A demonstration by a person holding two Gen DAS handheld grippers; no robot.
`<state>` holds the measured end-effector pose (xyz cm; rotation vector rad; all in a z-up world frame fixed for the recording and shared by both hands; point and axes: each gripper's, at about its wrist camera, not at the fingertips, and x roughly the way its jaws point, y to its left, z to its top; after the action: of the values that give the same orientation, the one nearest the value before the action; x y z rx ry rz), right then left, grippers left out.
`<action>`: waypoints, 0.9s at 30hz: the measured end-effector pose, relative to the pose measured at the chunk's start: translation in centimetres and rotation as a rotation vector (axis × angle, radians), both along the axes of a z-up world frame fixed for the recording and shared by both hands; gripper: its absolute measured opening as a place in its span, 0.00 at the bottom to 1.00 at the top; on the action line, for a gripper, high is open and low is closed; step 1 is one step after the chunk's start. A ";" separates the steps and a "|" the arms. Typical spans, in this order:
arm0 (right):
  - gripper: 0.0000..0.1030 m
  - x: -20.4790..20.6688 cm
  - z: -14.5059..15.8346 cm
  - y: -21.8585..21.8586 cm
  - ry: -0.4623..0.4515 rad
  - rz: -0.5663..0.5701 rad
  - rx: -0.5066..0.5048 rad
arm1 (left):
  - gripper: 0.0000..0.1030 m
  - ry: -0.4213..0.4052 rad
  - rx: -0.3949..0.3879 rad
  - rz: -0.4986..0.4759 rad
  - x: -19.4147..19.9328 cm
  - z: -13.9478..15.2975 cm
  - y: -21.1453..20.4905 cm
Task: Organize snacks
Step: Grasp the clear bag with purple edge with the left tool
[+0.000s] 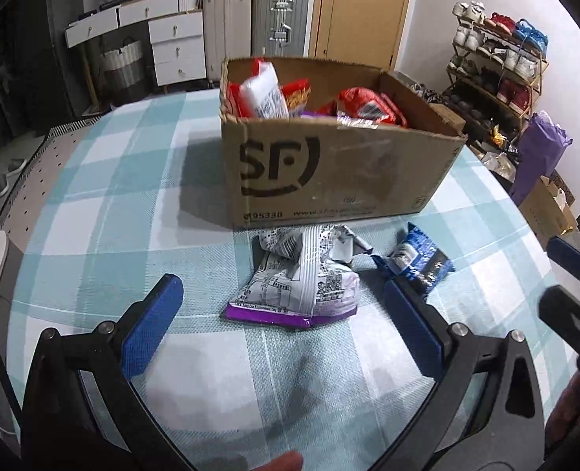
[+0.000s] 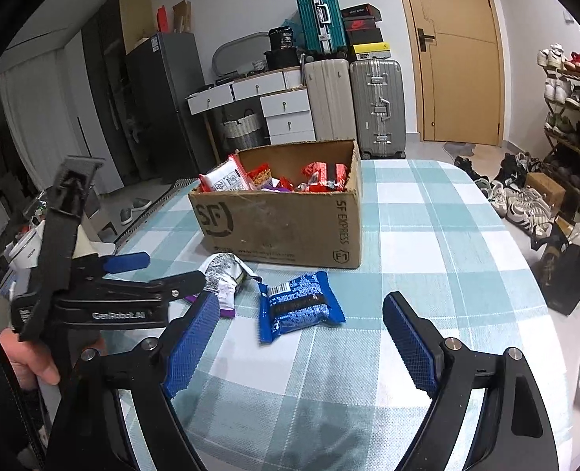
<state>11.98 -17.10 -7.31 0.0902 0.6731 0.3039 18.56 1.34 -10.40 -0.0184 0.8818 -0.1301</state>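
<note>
Ahead, the purple snack bag [image 1: 295, 286] lies between the left gripper's [image 1: 282, 310] spread fingers [image 1: 154, 325].

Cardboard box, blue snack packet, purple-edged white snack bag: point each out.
cardboard box [image 1: 329, 172], left wrist view, on its printed front wall.
blue snack packet [image 2: 299, 306], right wrist view, on the middle of its wrapper.
purple-edged white snack bag [image 1: 297, 282], left wrist view, on its white printed face.
</note>
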 end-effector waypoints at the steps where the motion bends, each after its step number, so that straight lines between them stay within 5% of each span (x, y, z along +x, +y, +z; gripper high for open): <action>1: 0.85 0.0 -0.1 0.0 0.002 -0.001 0.001 | 0.99 0.007 -0.001 0.002 0.3 -0.4 0.0; 11: 0.85 0.5 -1.4 -0.2 0.030 -0.010 0.010 | 0.98 0.079 -0.051 0.006 4.2 -4.4 0.0; 15: 0.85 0.4 -1.7 -0.5 0.038 -0.015 0.014 | 0.90 0.077 -0.058 -0.008 5.4 -5.3 -0.1; 20: 0.85 0.4 -1.8 -0.7 0.040 -0.018 0.022 | 0.68 0.084 -0.088 -0.022 6.9 -6.4 -0.1; 27: 0.85 0.3 -1.9 -0.8 0.045 -0.021 0.027 | 0.53 0.080 -0.151 -0.049 7.9 -7.1 2.1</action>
<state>12.32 -17.91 -9.22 0.1298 0.7119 0.2919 26.50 3.39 -17.50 -0.1443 0.9507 -0.2428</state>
